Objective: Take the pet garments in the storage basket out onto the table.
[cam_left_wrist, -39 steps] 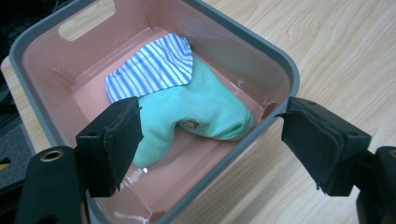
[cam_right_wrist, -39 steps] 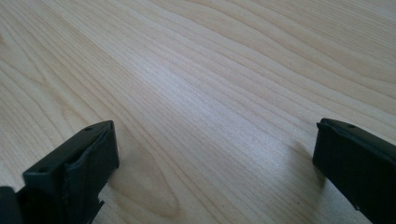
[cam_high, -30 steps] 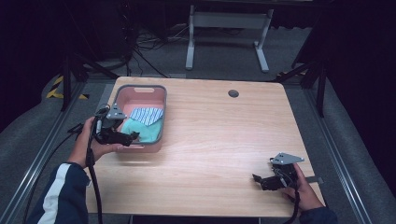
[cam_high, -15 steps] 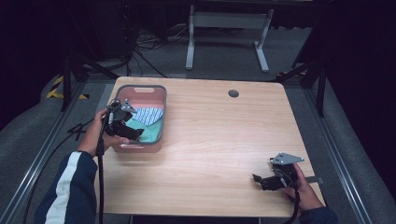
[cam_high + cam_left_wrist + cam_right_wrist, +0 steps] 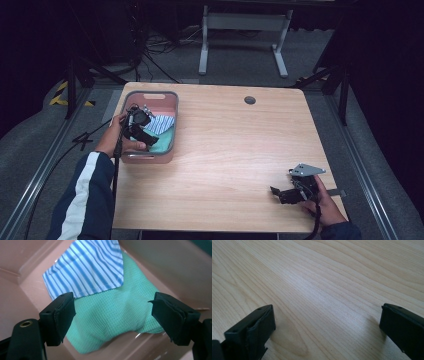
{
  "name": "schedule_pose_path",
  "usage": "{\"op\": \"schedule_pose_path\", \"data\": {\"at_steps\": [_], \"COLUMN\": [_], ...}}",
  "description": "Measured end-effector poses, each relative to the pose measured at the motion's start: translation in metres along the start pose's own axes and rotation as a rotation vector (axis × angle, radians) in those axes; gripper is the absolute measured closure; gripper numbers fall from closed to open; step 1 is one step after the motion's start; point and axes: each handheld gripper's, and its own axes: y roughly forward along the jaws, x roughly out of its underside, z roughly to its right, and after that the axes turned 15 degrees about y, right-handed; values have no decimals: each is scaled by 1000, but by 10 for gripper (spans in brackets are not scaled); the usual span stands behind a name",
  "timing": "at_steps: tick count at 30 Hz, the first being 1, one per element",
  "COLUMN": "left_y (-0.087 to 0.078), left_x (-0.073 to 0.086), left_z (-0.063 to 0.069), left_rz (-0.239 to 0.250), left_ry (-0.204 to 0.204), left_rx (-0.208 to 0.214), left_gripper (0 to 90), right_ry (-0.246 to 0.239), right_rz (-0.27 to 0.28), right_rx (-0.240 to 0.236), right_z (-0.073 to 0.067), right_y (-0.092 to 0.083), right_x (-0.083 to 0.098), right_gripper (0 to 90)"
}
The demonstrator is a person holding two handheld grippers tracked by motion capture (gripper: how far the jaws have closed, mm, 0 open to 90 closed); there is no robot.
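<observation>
The left gripper (image 5: pixel 142 131) hangs inside the pink basin (image 5: pixel 170 120) at the far left of the wooden table (image 5: pixel 230 150), held by the person's left hand (image 5: pixel 112 137), over a striped cloth (image 5: pixel 161 123) and a green cloth (image 5: pixel 164 144). The right gripper (image 5: pixel 285 192) rests low on the table's near right corner in the right hand (image 5: pixel 325 205), well apart from the basin. A dark round hole (image 5: pixel 250 100) sits near the table's far edge.

In the left gripper view, the jaws stand wide apart, released, just above the green cloth (image 5: pixel 112 315); the blue-and-white striped cloth (image 5: pixel 87 267) overlaps its far side, both lying on the basin's floor (image 5: pixel 30 292).

In the right gripper view, the jaws are spread wide with nothing between them, close over bare wood grain (image 5: pixel 324 290).
</observation>
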Motion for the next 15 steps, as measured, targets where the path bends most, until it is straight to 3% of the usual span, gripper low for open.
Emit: {"op": "schedule_pose_path", "data": {"at_steps": [9, 15], "left_y": [17, 36], "left_x": [-7, -10], "left_z": [-13, -18], "left_rz": [-39, -101], "left_ry": [-45, -58], "left_rx": [46, 77], "left_gripper": [171, 170], "right_ry": [1, -1], "right_rz": [0, 0], "right_rx": [0, -1], "right_z": [0, 0], "right_y": [0, 0], "right_x": [0, 0], "right_gripper": [5, 5]}}
